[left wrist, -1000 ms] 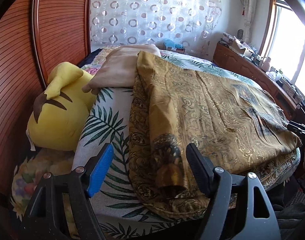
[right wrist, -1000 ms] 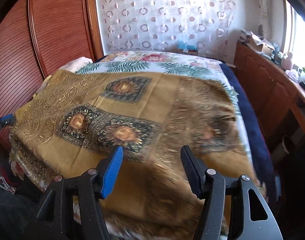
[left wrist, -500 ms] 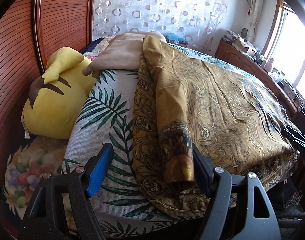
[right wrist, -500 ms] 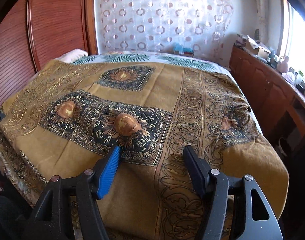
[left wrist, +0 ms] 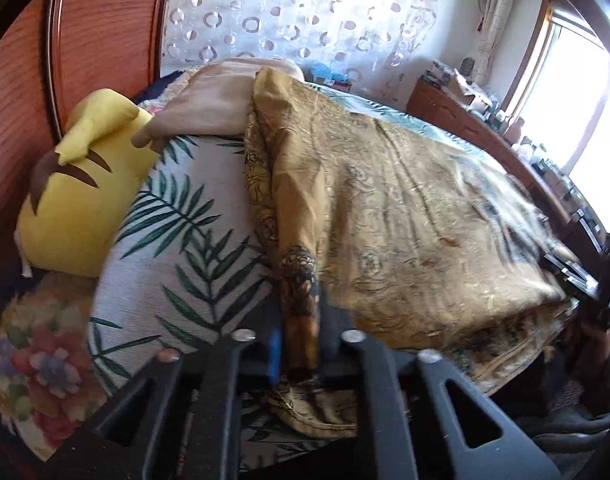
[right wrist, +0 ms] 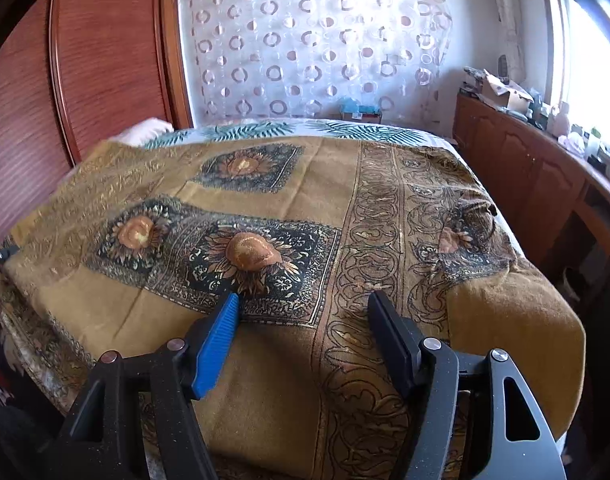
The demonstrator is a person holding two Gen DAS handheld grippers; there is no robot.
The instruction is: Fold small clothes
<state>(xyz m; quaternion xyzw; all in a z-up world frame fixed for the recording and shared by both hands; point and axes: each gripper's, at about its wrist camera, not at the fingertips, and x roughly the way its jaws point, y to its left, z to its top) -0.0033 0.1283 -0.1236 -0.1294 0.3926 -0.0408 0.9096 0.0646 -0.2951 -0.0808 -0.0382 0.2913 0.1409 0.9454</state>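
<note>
A bunched corner of the mustard-gold patterned cloth [left wrist: 405, 216] is being closed on by the left gripper [left wrist: 299, 346], pinched between its fingers. The right gripper [right wrist: 305, 316] is held wide, the cloth's flat top below untouched. The cloth is spread over a palm-leaf-print bed [left wrist: 185, 240], beside a yellow plush toy [left wrist: 85, 184] and a beige pillow [left wrist: 213, 108].

Cloth [right wrist: 313, 184] ochre, black-gold sunflower squares, scroll border; bedsheet [left wrist: 185, 240] white, green fern leaves; plush [left wrist: 81, 200] yellow.

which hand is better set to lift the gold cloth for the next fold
Left. The left gripper is closing on a bunched edge of the gold cloth; the right gripper stands open above it.
</note>
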